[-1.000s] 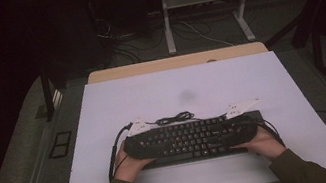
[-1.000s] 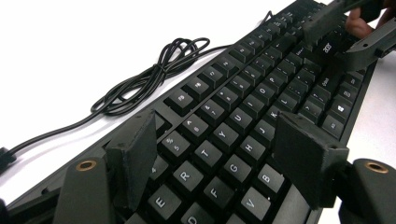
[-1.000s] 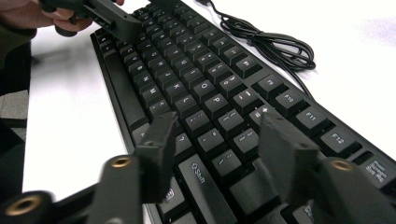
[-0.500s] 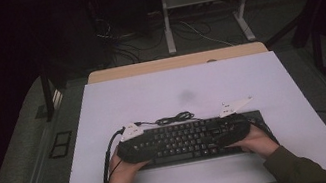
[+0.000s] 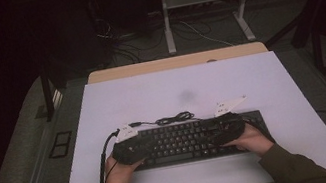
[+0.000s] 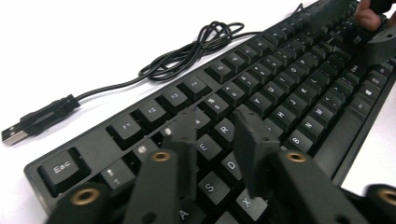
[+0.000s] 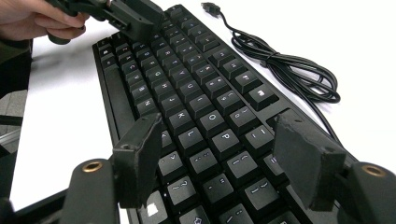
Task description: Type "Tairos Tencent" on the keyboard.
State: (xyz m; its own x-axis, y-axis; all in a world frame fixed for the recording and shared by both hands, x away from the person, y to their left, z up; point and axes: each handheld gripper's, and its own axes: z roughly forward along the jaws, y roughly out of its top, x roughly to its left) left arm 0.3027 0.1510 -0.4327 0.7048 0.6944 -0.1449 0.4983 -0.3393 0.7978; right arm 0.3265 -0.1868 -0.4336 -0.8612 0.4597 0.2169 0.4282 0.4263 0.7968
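- High view: black keyboard [image 5: 185, 141] flat on white table [image 5: 271, 82], near front edge, coiled cable [image 5: 174, 118] just behind.
- Left gripper view: left gripper [image 6: 215, 126] over letter keys, jaws just narrowed, gripping nothing.
- Right gripper view: right gripper [image 7: 219, 140] wide apart above keys, empty.

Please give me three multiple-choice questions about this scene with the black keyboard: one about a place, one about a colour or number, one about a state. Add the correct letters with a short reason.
1. Where does the coiled black cable lie?
A. on the white table behind the black computer keyboard
B. on top of the keys
C. on the floor

2. What colour is the table surface?
A. green
B. white
C. red

3. How do the jaws of the right gripper stand?
A. pressed together
C. clamped on the cable
B. wide apart above the keys

Answers: 1 A, the high view shows the coil on the table beyond the keyboard's far edge. 2 B, the board is white in every view. 3 B, the right gripper view shows several keys between the two pads.
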